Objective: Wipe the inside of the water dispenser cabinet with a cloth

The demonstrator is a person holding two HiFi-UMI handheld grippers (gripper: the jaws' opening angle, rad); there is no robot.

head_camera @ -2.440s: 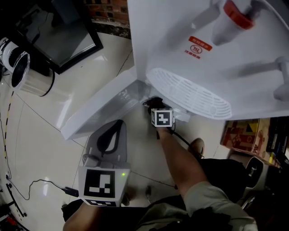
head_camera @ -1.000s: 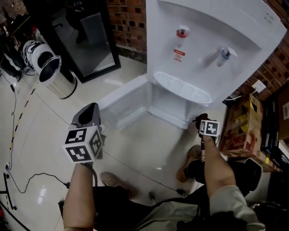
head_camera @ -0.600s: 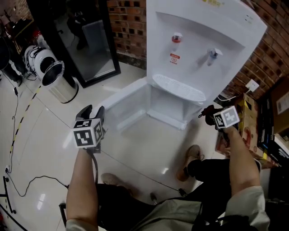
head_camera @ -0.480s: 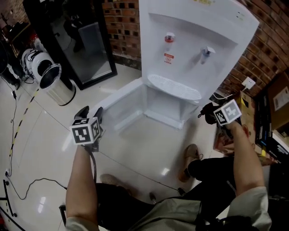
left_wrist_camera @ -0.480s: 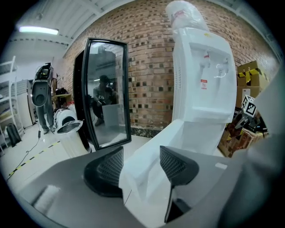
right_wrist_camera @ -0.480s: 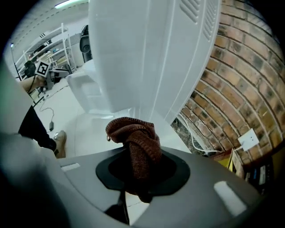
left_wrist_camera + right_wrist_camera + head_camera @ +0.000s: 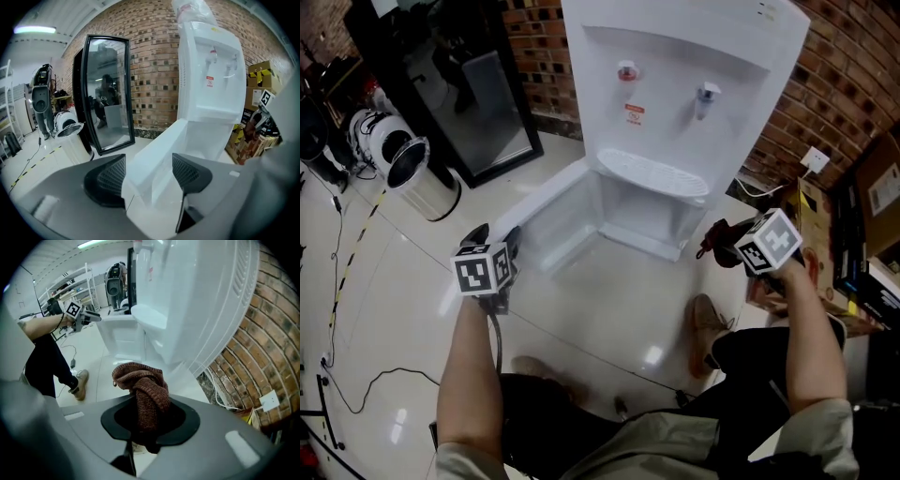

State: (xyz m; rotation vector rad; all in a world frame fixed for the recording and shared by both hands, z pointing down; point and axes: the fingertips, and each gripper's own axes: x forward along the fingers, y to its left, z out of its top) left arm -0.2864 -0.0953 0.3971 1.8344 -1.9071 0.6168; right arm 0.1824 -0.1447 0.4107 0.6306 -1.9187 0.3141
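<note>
1. The water dispenser (image 7: pixel 675 66) stands at 12 o'clock in the head view. Its cabinet (image 7: pixel 649 214) under the drip tray (image 7: pixel 654 172) is open, with the door (image 7: pixel 551 214) swung out towards 9 o'clock.
2. The left gripper (image 7: pixel 493 234) is at 9 o'clock, near the door's outer edge. The left forearm (image 7: pixel 473 375) reaches up from 7 o'clock, and the gripper tips somewhat downward.
3. Its fingers (image 7: pixel 108 180) have just been opening. They stand wide apart and hold nothing.
4. The right gripper (image 7: pixel 724 249) is at 3 o'clock. The right forearm (image 7: pixel 811 337) rises from 5 o'clock, and the gripper points steeply down.
5. Its fingers (image 7: pixel 180 422) are clamped on the cloth (image 7: pixel 143 390), a brown knitted bundle bunched above them.
6. The cloth is outside the cabinet, at about the cabinet's 4 o'clock and apart from it.
</note>
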